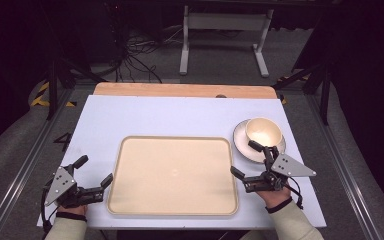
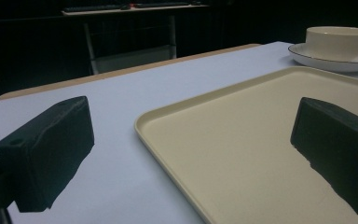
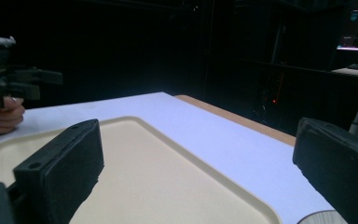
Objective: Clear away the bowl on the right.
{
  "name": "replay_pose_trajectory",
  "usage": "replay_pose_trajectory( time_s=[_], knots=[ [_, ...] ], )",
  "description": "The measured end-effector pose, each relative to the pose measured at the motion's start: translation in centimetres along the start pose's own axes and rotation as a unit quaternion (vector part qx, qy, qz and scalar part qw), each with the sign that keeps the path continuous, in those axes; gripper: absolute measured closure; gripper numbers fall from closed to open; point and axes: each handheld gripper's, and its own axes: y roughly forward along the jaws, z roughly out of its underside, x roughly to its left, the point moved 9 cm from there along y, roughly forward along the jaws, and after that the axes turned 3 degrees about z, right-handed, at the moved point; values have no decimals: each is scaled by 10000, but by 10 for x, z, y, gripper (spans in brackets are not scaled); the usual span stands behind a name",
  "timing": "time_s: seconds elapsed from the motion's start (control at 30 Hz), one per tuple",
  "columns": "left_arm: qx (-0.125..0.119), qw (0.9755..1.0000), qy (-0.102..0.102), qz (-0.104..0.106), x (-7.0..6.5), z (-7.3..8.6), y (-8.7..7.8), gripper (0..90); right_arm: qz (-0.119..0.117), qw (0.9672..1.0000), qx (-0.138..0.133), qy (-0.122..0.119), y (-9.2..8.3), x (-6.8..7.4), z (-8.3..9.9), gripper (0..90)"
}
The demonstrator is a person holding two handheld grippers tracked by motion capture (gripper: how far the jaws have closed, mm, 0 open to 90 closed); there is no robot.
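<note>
The right gripper (image 1: 247,159), jaws spread wide and empty, sits just near of the bowl (image 1: 263,131) on its saucer (image 1: 241,142), far right on the counter (image 1: 145,115). The left gripper (image 1: 94,170) gapes beside the tray (image 1: 172,175).

I hold my left tongs (image 1: 96,171) at seven o'clock, jaws spread wide, and my right tongs (image 1: 246,158) at four o'clock, equally agape.

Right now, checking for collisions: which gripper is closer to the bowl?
The right gripper: one jaw nearly reaches the saucer under the bowl. The left gripper sits beyond the tray.
</note>
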Motion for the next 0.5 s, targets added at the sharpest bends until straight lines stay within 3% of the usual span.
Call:
replay_pose_trajectory(
  time_s=[0.2, 0.5],
  knots=[
    [8, 10000, 1, 3, 0, 0, 0, 2, -170, 9997, -22, 189, -3, -4, -8, 39],
    [-4, 10000, 4, -4, 0, 0, 0, 2, -206, 9998, -8, -57, -5, -3, -14, 46]
  ],
)
